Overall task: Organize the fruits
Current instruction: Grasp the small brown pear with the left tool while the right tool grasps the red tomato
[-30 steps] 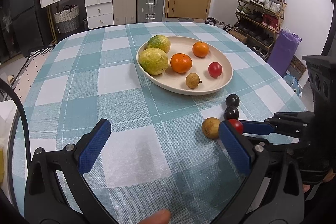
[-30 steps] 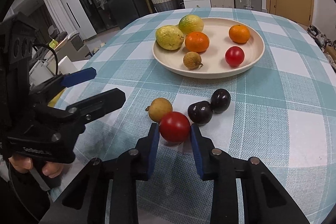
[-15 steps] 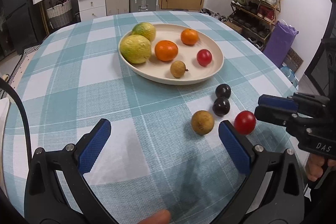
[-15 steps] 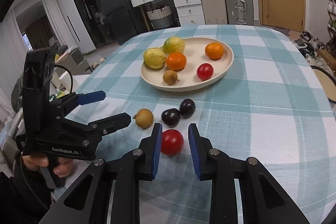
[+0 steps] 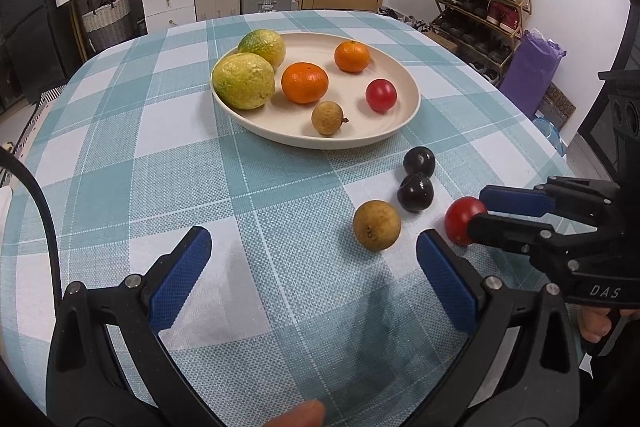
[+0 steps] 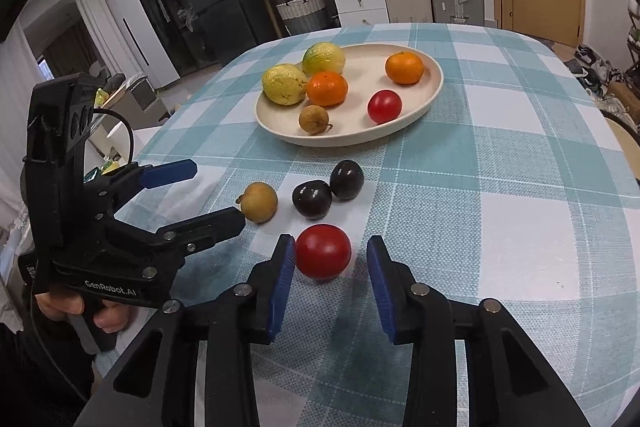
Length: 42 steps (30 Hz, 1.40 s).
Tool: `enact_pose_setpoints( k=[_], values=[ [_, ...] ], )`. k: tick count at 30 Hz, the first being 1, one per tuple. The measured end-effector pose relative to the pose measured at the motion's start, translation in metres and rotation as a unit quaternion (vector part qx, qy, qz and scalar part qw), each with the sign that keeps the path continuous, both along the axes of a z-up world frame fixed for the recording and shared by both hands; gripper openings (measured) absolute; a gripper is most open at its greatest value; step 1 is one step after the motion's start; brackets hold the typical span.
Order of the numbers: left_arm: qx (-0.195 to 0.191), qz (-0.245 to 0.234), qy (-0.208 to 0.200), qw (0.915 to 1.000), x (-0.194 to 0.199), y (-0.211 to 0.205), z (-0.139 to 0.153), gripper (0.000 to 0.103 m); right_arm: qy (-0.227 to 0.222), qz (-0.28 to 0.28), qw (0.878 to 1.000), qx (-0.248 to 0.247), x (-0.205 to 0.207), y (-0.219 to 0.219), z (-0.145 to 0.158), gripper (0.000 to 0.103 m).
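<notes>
Tomato (image 6: pixel 322 255) — between parted hand-held gripper (image 6: pixel 330 279)

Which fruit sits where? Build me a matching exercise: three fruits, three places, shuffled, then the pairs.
Fruits:
1. large yellow citrus
2. nearest red fruit
3. two dark plums

Places:
A. side by side on the tablecloth
B. in the plate
C. between the fingers of the open right gripper

Pairs: 1-B, 2-C, 3-A.

"GenRobot.AI" printed white on left hand-held gripper (image 6: pixel 208 193) body; "DAS" on right hand-held gripper (image 5: pixel 478 213) body.
</notes>
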<state>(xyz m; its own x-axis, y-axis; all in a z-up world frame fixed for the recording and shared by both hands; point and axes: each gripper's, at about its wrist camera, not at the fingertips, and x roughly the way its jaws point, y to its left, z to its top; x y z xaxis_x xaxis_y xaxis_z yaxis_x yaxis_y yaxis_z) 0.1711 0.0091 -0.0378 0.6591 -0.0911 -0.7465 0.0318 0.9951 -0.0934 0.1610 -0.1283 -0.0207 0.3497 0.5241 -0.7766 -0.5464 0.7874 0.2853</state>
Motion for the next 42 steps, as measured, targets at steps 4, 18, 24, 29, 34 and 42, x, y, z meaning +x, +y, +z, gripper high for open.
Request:
enact_pose_setpoints(
  k=[4,18,24,29,34,42],
  values=[
    [0.001,-0.001,0.000,1.0000,0.000,0.000,0.000,0.102,0.000,0.010,1.000,-0.011,-0.003,0.009,-0.004,0.037],
    [-0.004,-0.018,0.003,0.9998,0.002,-0.010,0.000,0.083,-0.023,-0.001,1.000,-0.004,-0.004,0.003,0.009,0.032],
    [0.004,-0.052,0.010,0.9986,0.007,-0.025,-0.004,0.055,-0.024,-0.012,1.000,0.002,0.000,-0.006,0.012,0.032],
    [-0.006,-0.065,0.019,0.9977,0.011,-0.029,-0.008,0.030,-0.023,-0.016,1.000,0.004,0.002,-0.009,0.014,0.032],
    [-0.015,-0.070,0.014,0.9973,0.011,-0.029,-0.006,0.024,-0.023,-0.019,1.000,0.006,0.002,-0.011,0.014,0.032],
    [-0.017,-0.067,-0.003,0.9976,0.006,-0.026,-0.001,0.024,-0.028,-0.023,0.999,0.006,0.003,-0.013,0.014,0.032]
  ],
)
